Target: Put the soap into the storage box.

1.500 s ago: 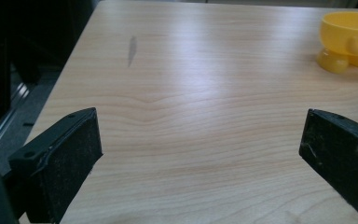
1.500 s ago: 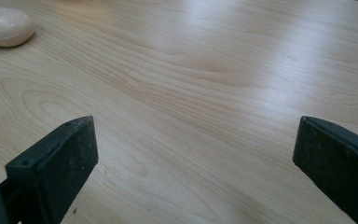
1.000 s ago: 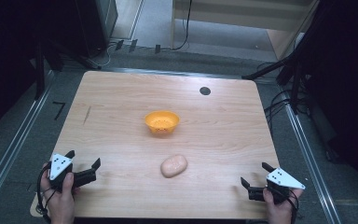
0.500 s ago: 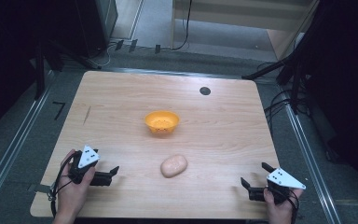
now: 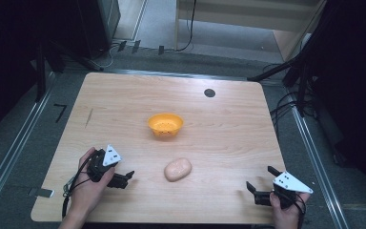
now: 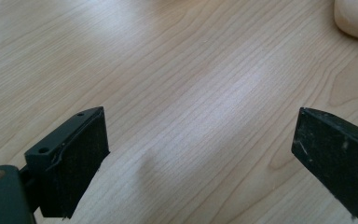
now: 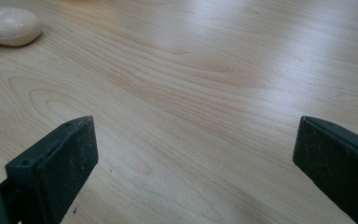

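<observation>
My wooden table (image 5: 124, 109) spans the frame; the pale potato (image 5: 178, 169) lies at lower centre, long axis tilted up to the right. My left gripper (image 5: 126, 177), released and empty, jaws just narrowing slightly, sits near its left; right gripper (image 5: 259, 183), lower right, gapes empty.

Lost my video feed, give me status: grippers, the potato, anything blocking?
Left gripper open, empty, jaws just closing slightly, short of the potato. Right gripper open, empty, at table's near right corner. Orange bowl beyond potato; path clear.
</observation>
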`<state>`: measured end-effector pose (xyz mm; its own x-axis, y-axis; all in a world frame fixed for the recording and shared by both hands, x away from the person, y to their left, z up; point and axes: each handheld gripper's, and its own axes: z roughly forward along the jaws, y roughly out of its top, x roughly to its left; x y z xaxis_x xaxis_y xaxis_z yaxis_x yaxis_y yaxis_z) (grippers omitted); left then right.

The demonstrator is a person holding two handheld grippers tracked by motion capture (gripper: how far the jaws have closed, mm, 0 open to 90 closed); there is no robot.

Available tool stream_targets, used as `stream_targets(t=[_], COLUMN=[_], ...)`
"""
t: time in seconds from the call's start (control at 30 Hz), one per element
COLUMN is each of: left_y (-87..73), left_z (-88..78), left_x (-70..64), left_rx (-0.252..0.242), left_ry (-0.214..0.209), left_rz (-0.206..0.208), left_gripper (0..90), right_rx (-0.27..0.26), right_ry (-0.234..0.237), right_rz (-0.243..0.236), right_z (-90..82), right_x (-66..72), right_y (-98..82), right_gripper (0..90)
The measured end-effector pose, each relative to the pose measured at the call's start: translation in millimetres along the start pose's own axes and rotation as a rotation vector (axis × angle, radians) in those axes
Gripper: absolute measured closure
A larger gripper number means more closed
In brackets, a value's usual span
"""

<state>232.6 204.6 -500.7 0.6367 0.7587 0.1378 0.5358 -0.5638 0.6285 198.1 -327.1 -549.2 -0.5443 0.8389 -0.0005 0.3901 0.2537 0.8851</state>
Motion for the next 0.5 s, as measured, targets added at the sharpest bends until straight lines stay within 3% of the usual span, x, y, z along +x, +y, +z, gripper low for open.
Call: stream_targets(t=[0.3,0.5], left_y=[18.9,33.6], left_z=[8.5,14.6], left_x=[-8.4,-19.5], left_rx=[0.052,0.090], left_ry=[-0.026,-0.021], left_rz=[0.078,0.157], left_gripper=[4.5,4.8], right_rx=[0.002,0.004], right_ry=[0.004,0.002], right_rz=[0.002,0.001], right_z=[0.2,0.4], right_x=[-0.4,-0.2], right_y=[0.1,0.2], right_gripper=[0.2,0.2])
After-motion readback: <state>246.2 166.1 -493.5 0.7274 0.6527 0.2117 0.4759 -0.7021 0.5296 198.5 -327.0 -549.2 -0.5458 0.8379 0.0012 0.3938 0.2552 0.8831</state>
